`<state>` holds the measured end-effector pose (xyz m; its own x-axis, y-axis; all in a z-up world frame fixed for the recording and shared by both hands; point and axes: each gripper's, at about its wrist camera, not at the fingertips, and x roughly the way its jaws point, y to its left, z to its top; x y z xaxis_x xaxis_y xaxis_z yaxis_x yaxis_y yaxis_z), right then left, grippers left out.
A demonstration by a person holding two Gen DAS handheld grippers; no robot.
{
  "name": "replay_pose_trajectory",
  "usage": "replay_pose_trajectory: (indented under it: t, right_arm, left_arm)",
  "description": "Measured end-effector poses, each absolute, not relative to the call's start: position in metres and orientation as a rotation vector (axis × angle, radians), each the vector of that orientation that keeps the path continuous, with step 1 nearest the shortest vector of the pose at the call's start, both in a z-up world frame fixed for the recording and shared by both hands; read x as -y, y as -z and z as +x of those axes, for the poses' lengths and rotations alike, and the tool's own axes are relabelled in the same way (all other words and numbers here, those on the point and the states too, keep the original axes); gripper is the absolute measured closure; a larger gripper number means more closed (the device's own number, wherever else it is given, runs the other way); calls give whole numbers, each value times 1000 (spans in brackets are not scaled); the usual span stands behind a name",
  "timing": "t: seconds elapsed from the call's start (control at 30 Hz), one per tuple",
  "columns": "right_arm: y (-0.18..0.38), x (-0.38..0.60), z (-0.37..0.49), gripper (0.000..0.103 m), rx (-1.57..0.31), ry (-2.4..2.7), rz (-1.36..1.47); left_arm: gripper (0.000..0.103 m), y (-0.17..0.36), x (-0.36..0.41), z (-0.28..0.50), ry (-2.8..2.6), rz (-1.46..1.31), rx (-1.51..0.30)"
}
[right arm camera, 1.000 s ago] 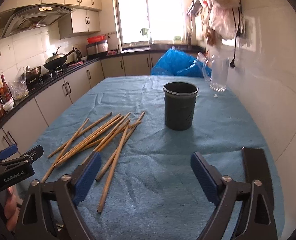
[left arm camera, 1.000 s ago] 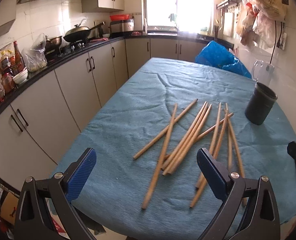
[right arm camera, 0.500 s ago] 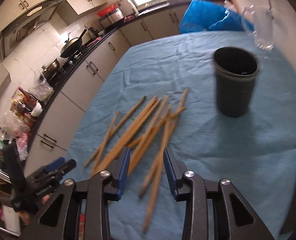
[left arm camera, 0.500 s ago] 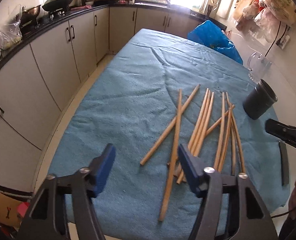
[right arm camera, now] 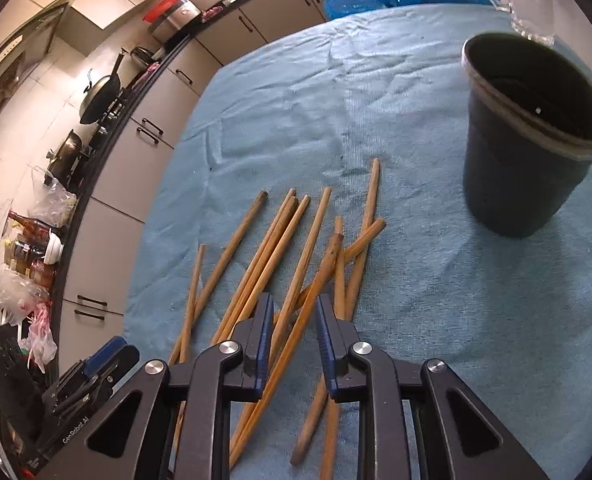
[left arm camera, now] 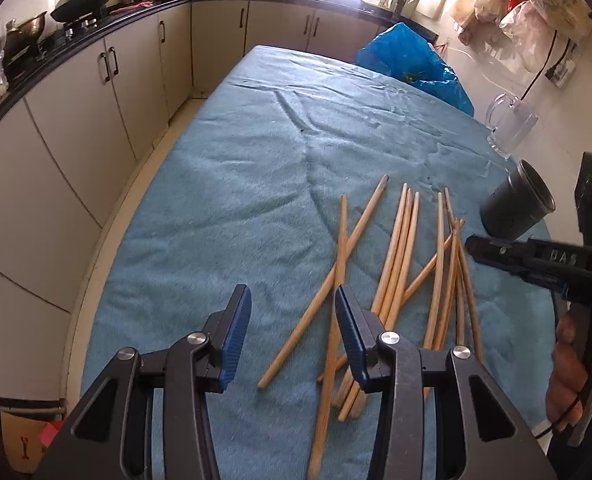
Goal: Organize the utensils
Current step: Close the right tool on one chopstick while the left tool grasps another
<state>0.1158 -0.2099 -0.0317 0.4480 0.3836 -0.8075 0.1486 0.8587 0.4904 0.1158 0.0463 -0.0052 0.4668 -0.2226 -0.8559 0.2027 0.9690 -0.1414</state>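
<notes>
Several wooden chopsticks (left arm camera: 400, 256) lie scattered on the blue cloth, also in the right wrist view (right arm camera: 296, 248). A dark round holder cup (right arm camera: 532, 152) stands upright and empty to their right; it also shows in the left wrist view (left arm camera: 516, 208). My left gripper (left arm camera: 292, 332) is open and empty above the left side of the pile. My right gripper (right arm camera: 292, 336) is open with a narrow gap, low over the near ends of the chopsticks; two sticks pass between its blue pads (right arm camera: 264, 332). It also shows in the left wrist view (left arm camera: 480, 246).
The table with the blue cloth (left arm camera: 256, 184) has a glass mug (left arm camera: 512, 128) and a blue plastic bag (left arm camera: 412, 64) at its far right. Kitchen cabinets and a counter with a wok (left arm camera: 88, 0) run along the left.
Both grippers have narrowed and tilted down toward the chopsticks. The right gripper has moved in over the pile's near ends.
</notes>
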Motion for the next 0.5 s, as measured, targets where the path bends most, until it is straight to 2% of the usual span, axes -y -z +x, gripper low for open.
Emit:
replay_pose_trajectory:
  t: [0.33, 0.5]
  right_arm:
    - [52, 210, 130, 80, -1157, -132, 572]
    - [51, 210, 128, 93, -1128, -154, 561]
  left_arm:
    - [61, 4, -36, 142, 304, -21, -1062]
    - [61, 2, -25, 144, 336, -5, -1057]
